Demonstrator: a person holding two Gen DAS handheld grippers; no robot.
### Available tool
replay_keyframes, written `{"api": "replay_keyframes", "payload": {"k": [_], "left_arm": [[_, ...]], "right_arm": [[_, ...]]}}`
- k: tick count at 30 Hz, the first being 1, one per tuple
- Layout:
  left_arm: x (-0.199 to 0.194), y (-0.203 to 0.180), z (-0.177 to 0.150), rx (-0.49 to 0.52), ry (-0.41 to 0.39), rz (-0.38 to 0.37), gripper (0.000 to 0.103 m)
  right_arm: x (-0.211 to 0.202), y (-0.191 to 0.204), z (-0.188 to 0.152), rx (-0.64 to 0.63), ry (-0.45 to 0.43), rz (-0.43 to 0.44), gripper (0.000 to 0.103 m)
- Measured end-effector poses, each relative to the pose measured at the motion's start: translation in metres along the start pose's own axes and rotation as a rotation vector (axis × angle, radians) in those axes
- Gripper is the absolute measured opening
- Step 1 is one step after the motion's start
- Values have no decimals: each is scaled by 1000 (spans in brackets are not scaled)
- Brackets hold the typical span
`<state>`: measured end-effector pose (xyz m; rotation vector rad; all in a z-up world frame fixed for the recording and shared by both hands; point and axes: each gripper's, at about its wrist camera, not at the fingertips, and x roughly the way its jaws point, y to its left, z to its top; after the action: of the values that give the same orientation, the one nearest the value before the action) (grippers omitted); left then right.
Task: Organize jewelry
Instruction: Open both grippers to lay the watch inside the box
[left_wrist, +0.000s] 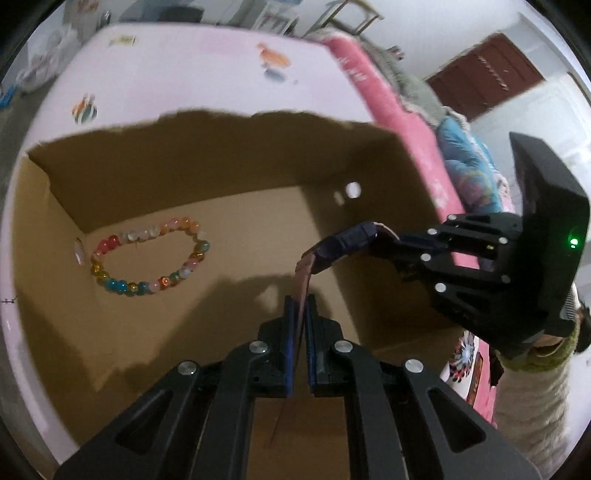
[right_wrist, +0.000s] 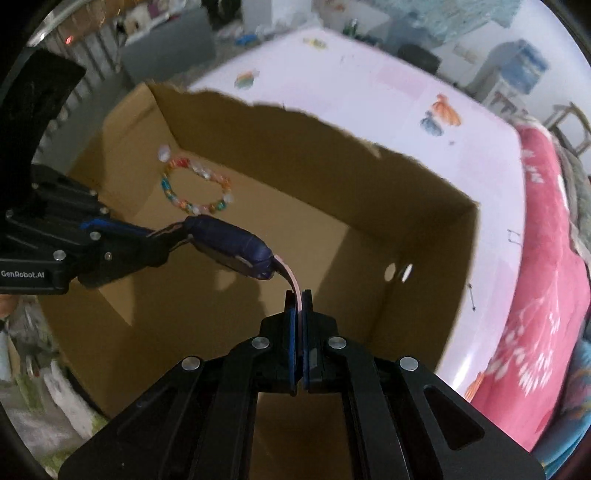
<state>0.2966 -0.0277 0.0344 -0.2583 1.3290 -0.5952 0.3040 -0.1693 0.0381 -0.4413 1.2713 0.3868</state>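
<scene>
Watch, dark blue with a pink strap, hangs in the air above the open cardboard box, stretched between the two grippers. Nearest in the left wrist view, the left gripper has its jaws pressed together on one strap end; in the right wrist view the right gripper pinches the other strap end the same way. Farther in, a bracelet of many-coloured beads lies flat on the box floor near the far corner. Beyond the box spreads a pale pink sheet with small printed pictures, and a bright pink blanket lies along its edge.
</scene>
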Motion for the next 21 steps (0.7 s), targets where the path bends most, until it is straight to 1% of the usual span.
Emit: {"api": "replay_keyframes", "payload": {"k": [3, 4, 6, 8, 9, 10, 13, 15, 17, 19, 21], "left_arm": [[15, 12, 6, -59, 59, -2, 5], [19, 15, 8, -75, 79, -3, 6], [23, 19, 9, -97, 102, 1, 7], [24, 19, 9, -102, 109, -5, 22], [23, 18, 8, -104, 110, -4, 33], [23, 19, 8, -107, 107, -4, 40], [16, 18, 6, -108, 94, 7, 48], [6, 15, 5, -92, 72, 28, 50], [-8, 14, 0, -67, 44, 46, 50], [-18, 7, -1, -39, 12, 61, 51], [-38, -3, -9, 9, -50, 86, 51]], "right_arm": [[14, 0, 12, -17, 52, -19, 9], [21, -2, 12, -28, 62, -30, 10], [23, 0, 16, -55, 61, -78, 12], [22, 1, 17, -65, 59, -98, 17], [20, 0, 18, -61, 49, -110, 24], [17, 0, 18, -57, 36, -120, 31], [4, -4, 12, -26, -10, -127, 34], [-8, -5, 7, -5, -48, -134, 41], [-21, -9, 1, 16, -78, -128, 44], [-37, -10, -7, 54, -125, -116, 50], [-58, -10, -18, 89, -206, -92, 56]]}}
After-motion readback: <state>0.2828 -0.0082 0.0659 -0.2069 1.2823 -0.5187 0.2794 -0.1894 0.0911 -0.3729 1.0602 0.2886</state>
